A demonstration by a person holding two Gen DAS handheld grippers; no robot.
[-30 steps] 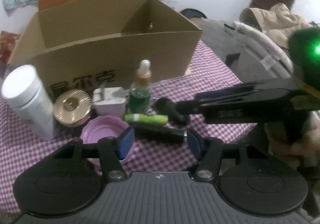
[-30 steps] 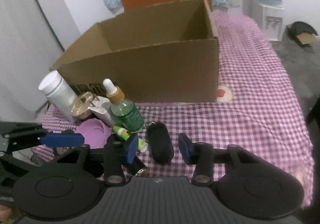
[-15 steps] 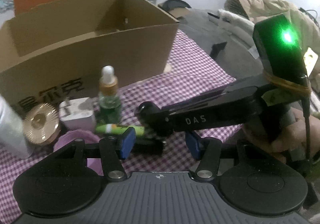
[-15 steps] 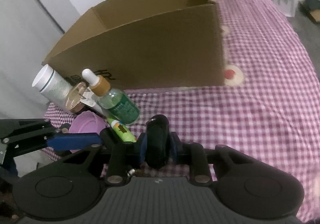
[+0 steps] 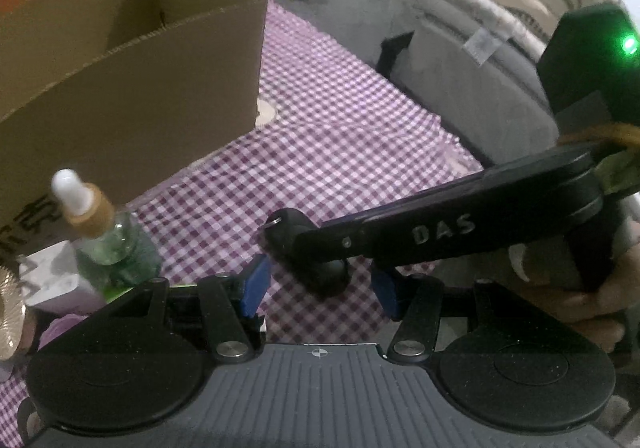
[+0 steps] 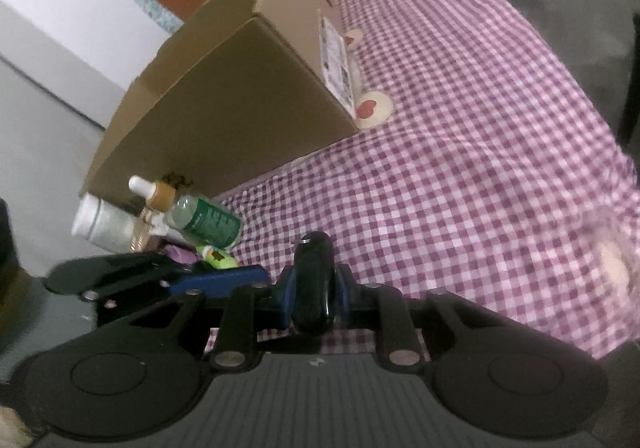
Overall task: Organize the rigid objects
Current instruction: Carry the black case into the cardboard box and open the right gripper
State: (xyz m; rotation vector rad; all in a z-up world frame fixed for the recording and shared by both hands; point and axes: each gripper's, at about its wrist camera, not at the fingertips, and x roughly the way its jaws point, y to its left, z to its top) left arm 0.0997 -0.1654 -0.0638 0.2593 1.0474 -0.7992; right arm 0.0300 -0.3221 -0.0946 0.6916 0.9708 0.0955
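My right gripper (image 6: 314, 298) is shut on a black oblong key fob (image 6: 313, 280) and holds it just above the checked cloth; it also shows in the left wrist view (image 5: 308, 248). My left gripper (image 5: 320, 290) is open and empty, close beside the right one. An open cardboard box (image 6: 240, 104) stands behind. A green dropper bottle (image 6: 200, 218), a small green tube (image 6: 218, 257), a white jar (image 6: 104, 228), a gold-lidded jar (image 5: 8, 322) and a white plug (image 5: 52, 276) cluster in front of the box.
The purple checked tablecloth (image 6: 460, 152) stretches to the right of the box. A purple lid (image 6: 180, 253) lies among the cluster. A grey seat with a beige coat (image 5: 500, 8) lies beyond the table's far edge.
My right gripper has closed on the black key fob and lifted it, tilting its view. My left gripper has swung right, away from the cluster.
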